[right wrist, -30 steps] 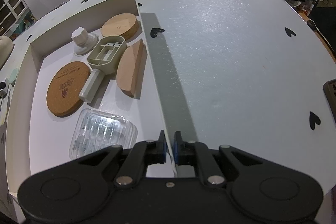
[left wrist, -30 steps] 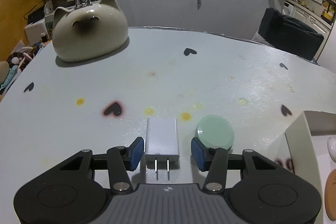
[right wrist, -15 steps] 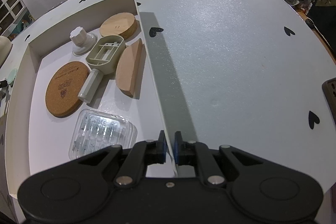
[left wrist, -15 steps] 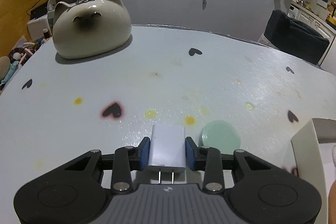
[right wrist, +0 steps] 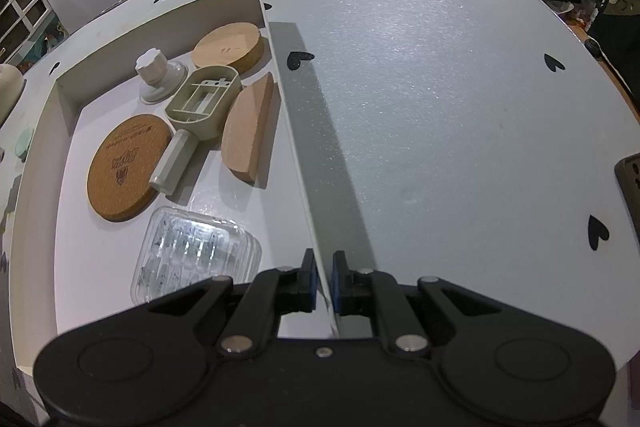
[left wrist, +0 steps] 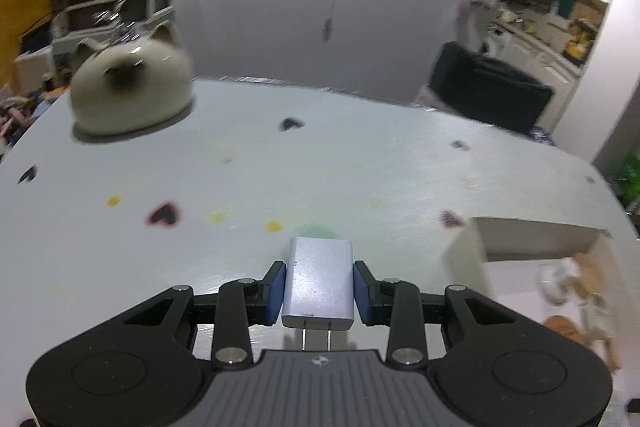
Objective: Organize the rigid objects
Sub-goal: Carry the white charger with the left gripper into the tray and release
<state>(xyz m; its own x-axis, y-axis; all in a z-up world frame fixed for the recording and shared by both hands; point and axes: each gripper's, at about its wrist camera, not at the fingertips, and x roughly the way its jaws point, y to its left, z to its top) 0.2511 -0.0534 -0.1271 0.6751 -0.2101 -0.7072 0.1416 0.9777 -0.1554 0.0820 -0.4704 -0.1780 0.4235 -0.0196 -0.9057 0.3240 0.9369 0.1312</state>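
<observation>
The left gripper [left wrist: 319, 293] has just been closed on the white wall charger [left wrist: 319, 287], which a second ago lay flat on the desk [left wrist: 240, 167] between open jaws. The blue pads are now pressed against its two long sides, and it has been lifted clear of the desk, with the mint-green round disc [left wrist: 316, 229] left behind beyond it. The pickup is judged done; the carry to the white box [left wrist: 532, 241], seen at the right, remains. The charger's long axis is aligned with the gripper's pointing line, its two prongs turned back toward the camera and its rounded end forward. In the right wrist view, the box's side wall [right wrist: 298, 131] is pinched between the nearly shut jaws of the right gripper [right wrist: 323, 281], unchanged, so the box is steadied for the drop.
</observation>
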